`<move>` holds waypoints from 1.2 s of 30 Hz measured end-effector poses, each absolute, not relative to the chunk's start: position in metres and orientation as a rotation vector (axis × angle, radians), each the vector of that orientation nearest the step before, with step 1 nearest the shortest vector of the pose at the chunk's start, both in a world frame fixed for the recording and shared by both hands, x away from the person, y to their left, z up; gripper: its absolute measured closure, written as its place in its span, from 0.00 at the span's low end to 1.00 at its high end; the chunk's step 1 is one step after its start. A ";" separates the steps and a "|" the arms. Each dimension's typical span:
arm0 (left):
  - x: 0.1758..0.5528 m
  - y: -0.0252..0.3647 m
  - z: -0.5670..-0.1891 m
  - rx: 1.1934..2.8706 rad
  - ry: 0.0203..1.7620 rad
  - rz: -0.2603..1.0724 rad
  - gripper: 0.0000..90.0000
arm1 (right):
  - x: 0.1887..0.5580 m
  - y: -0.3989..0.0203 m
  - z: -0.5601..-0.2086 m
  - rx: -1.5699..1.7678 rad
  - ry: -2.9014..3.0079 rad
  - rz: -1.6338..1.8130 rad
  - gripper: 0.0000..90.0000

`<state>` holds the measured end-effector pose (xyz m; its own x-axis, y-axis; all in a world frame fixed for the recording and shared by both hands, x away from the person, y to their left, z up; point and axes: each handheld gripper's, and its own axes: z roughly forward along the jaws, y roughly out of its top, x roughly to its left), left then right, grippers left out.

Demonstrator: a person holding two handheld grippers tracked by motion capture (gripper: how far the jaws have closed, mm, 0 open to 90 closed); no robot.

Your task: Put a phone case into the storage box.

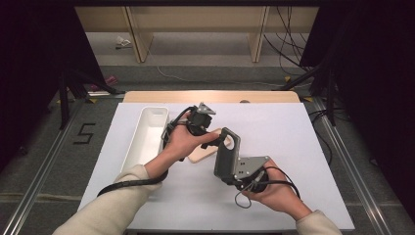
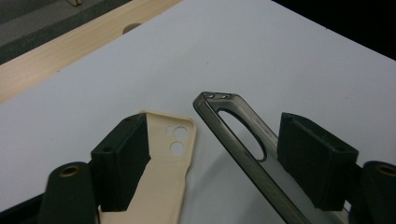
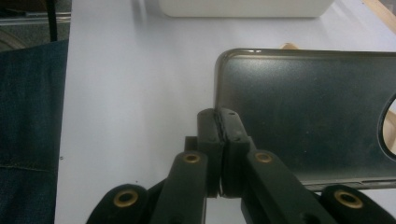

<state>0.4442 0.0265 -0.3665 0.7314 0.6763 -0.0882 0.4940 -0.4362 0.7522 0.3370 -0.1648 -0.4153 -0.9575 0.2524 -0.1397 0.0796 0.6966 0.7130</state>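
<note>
While pinching the smoky grey phone case (image 3: 299, 116) in the shut right gripper (image 3: 220, 122) at table centre, straddling its top end with the open left gripper (image 2: 212, 158); beige case (image 2: 163, 177) lying flat at ten o'clock.

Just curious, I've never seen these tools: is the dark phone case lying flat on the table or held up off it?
Held up. The right gripper pinches the dark phone case by its edge, standing it on edge above the table.
</note>
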 end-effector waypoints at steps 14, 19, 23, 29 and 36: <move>0.462 0.006 -0.381 2.189 0.991 0.182 0.46 | 0.337 -0.163 -0.415 0.255 2.671 1.093 0.99; 0.464 0.008 -0.382 2.187 1.009 0.142 0.52 | 0.338 -0.164 -0.415 0.258 2.666 1.098 0.99; 0.466 0.008 -0.382 2.186 1.011 0.124 0.59 | 0.337 -0.162 -0.414 0.252 2.663 1.096 0.99; 0.466 0.006 -0.383 2.175 1.019 0.098 0.68 | 0.337 -0.161 -0.415 0.238 2.667 1.087 0.99; 0.463 0.005 -0.380 2.128 1.043 0.048 0.77 | 0.337 -0.159 -0.417 0.218 2.674 1.069 0.99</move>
